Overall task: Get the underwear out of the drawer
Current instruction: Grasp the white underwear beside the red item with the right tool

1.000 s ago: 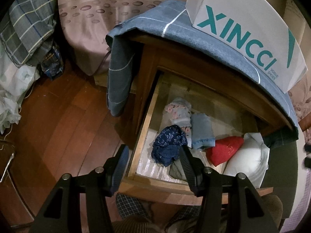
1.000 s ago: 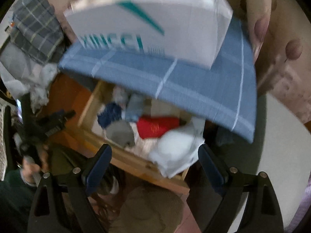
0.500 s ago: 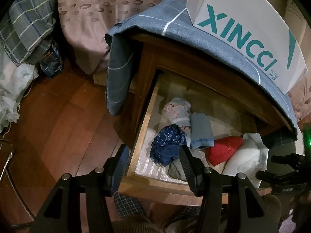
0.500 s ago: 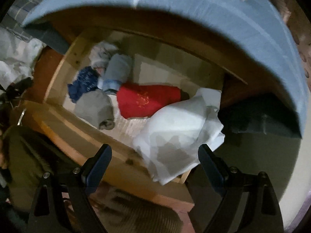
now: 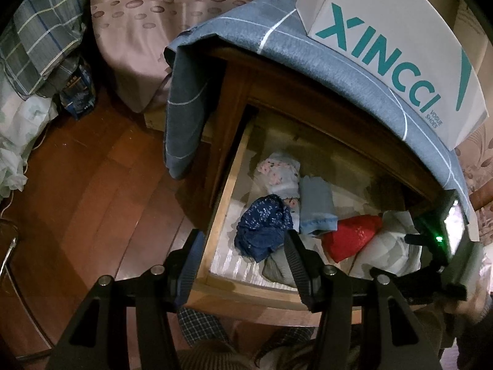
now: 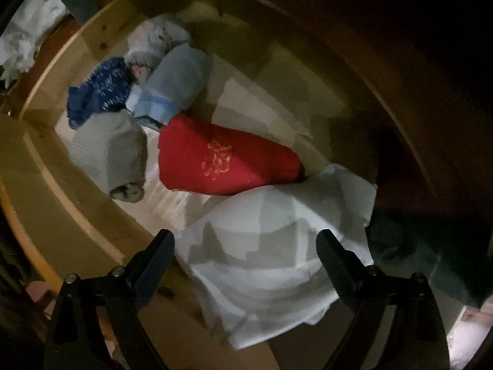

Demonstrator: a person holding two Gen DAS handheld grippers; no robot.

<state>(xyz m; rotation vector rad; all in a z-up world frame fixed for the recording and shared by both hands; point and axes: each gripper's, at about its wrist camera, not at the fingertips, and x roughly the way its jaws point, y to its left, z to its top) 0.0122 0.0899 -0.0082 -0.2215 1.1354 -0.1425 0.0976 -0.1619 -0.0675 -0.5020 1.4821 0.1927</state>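
The wooden drawer (image 5: 222,209) stands pulled out, holding several folded pieces of underwear. They are a red one (image 6: 222,157), a dark blue patterned one (image 5: 265,228), a light blue roll (image 6: 175,83), a grey roll (image 6: 111,154) and a floral white one (image 5: 280,172). A white folded cloth (image 6: 271,246) lies at the drawer's right end. My right gripper (image 6: 245,246) hangs just above this white cloth, its jaws opening wide, pads touching nothing. My left gripper (image 5: 243,262) hovers open over the drawer's front left corner, holding nothing.
A white shoe box (image 5: 385,46) sits on a blue checked cloth (image 5: 185,108) draped over the nightstand. A pink bedspread (image 5: 138,30) and plaid pillow (image 5: 40,40) lie beyond the wooden floor (image 5: 86,185). The person's checked trouser leg (image 5: 200,323) is below the drawer front.
My right gripper has dropped from above the nightstand down into the drawer, close over the white cloth, and its jaws spread a little. The left gripper has stayed put.
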